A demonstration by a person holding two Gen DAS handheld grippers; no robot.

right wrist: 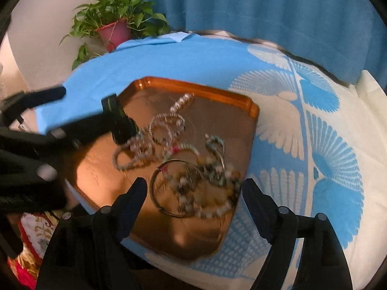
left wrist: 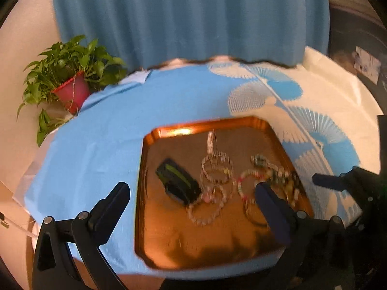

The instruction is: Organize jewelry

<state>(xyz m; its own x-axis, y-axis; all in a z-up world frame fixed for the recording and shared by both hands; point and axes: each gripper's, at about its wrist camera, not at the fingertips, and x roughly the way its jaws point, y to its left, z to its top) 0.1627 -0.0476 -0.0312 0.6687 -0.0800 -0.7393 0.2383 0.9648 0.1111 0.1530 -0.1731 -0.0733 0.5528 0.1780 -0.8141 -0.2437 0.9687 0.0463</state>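
A shiny copper tray (left wrist: 154, 217) (right wrist: 244, 101) lies on a blue and white cloth. On it lie several bead bracelets (left wrist: 216, 166) (right wrist: 167, 128), a tangled pile of beads with a metal bangle (right wrist: 193, 188) (left wrist: 278, 176), a pearl hair clip (left wrist: 211, 140) (right wrist: 182, 102) and a black and green object (left wrist: 177, 181) (right wrist: 118, 118). My left gripper (left wrist: 193, 193) is open above the tray's near half. My right gripper (right wrist: 194, 191) is open, its fingers either side of the tangled pile. Both views are blurred.
A potted green plant in a red pot (left wrist: 72, 89) (right wrist: 113, 31) stands at the table's far left corner. A blue curtain (left wrist: 188, 17) hangs behind the table. The right gripper shows at the right of the left wrist view (left wrist: 338, 181).
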